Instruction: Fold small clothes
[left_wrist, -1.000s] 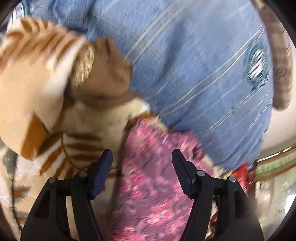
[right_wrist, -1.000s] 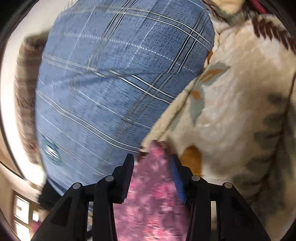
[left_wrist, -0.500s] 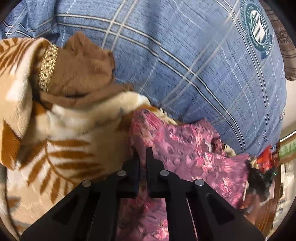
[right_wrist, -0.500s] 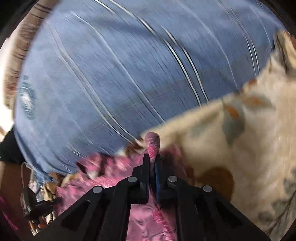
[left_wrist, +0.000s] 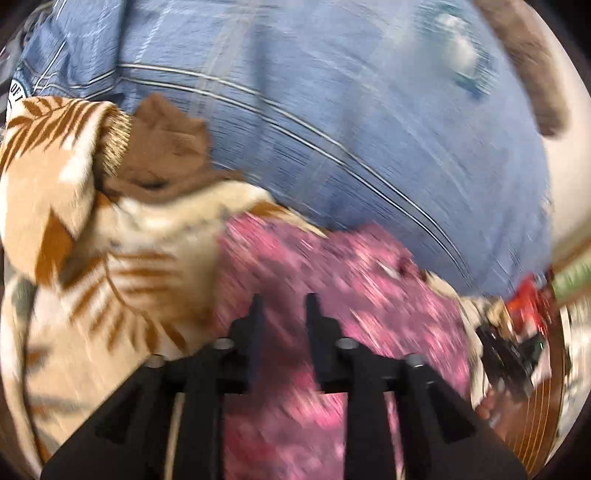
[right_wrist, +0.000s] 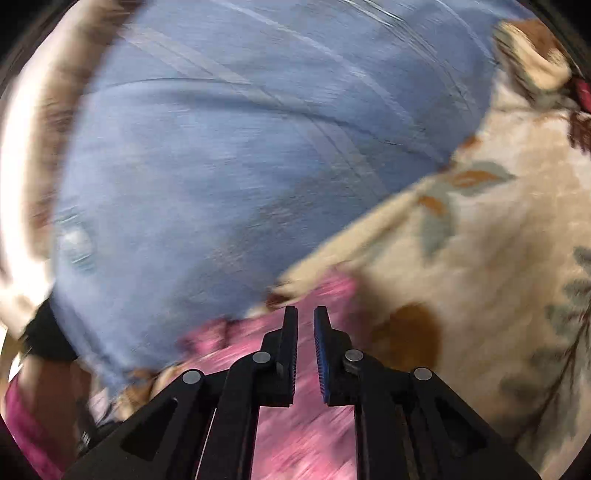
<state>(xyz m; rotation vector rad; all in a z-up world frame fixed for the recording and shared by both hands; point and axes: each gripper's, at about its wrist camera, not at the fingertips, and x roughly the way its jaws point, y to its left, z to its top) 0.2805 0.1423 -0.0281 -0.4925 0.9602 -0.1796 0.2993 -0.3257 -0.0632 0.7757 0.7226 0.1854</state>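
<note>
A pink patterned small garment (left_wrist: 332, 280) lies on a cream leaf-print blanket (left_wrist: 110, 266). My left gripper (left_wrist: 282, 308) hovers over the garment's left part, its jaws a little apart with nothing between them. In the right wrist view the same garment (right_wrist: 273, 413) lies under my right gripper (right_wrist: 304, 317), whose jaws stand slightly apart and empty near the garment's far edge. Both views are motion-blurred.
A blue plaid pillow (left_wrist: 332, 110) fills the far side and also shows in the right wrist view (right_wrist: 221, 166). A brown cloth (left_wrist: 162, 155) lies on the blanket at left. Red and dark clutter (left_wrist: 517, 325) sits at the right edge. The cream blanket (right_wrist: 480, 277) spreads right.
Both grippers were shut on the pink garment half a second ago. Now both have opened slightly and let it go, and the garment lies on the blanket.
</note>
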